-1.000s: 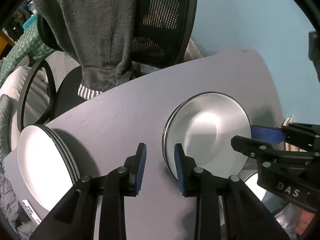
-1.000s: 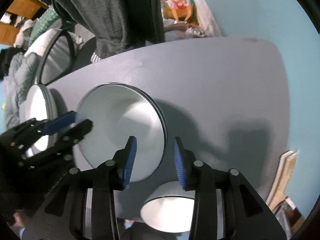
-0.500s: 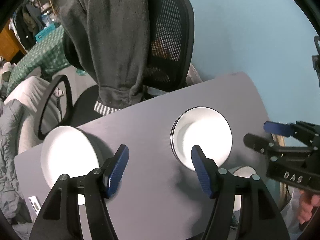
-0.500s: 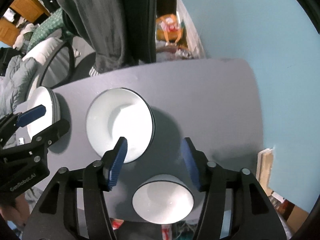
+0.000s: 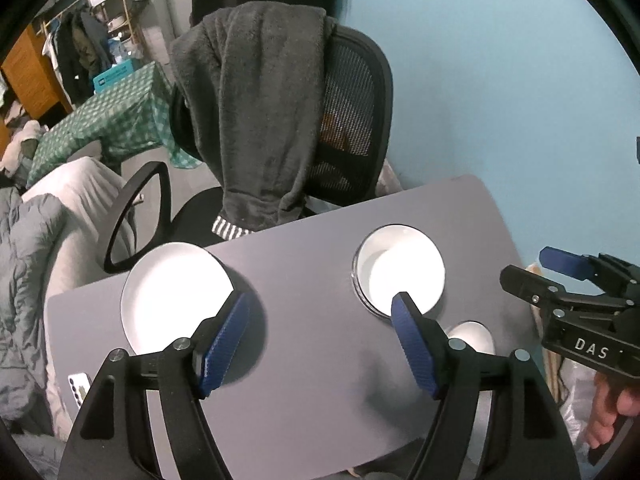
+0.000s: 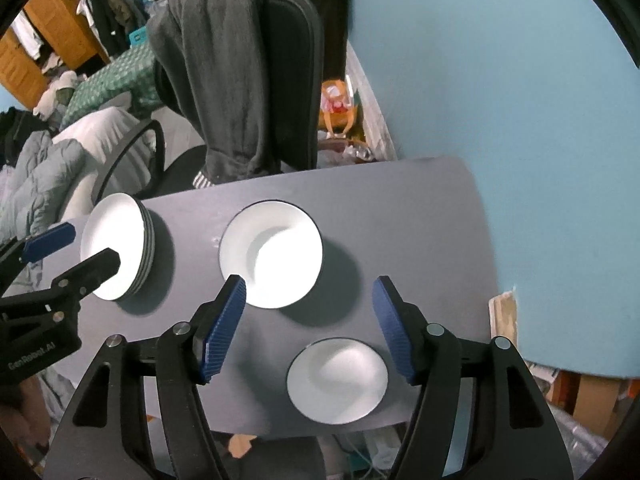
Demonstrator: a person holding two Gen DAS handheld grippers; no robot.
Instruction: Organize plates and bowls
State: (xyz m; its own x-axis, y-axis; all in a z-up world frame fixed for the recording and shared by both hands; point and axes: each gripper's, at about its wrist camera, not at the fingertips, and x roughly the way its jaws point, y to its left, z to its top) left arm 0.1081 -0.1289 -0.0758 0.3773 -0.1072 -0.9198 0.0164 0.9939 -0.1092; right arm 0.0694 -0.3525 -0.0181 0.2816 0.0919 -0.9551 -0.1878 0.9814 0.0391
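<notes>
White enamel shows nearest in the lone bowl (image 6: 337, 380) under the empty, spread fingers of the right gripper (image 6: 308, 328), jaws just opened like the left gripper's (image 5: 320, 344), so stacking it farther back onto the middle pile (image 6: 271, 254) calls for a centred rim grip on the grey tabletop (image 6: 420, 220).

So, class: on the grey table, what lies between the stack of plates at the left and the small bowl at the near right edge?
In the right wrist view, a wide white dish sits between the plate stack and the small bowl.

Bare tabletop (image 6: 420, 220) right of the plates (image 6: 272, 254); draped chair (image 6: 240, 80) behind
</notes>
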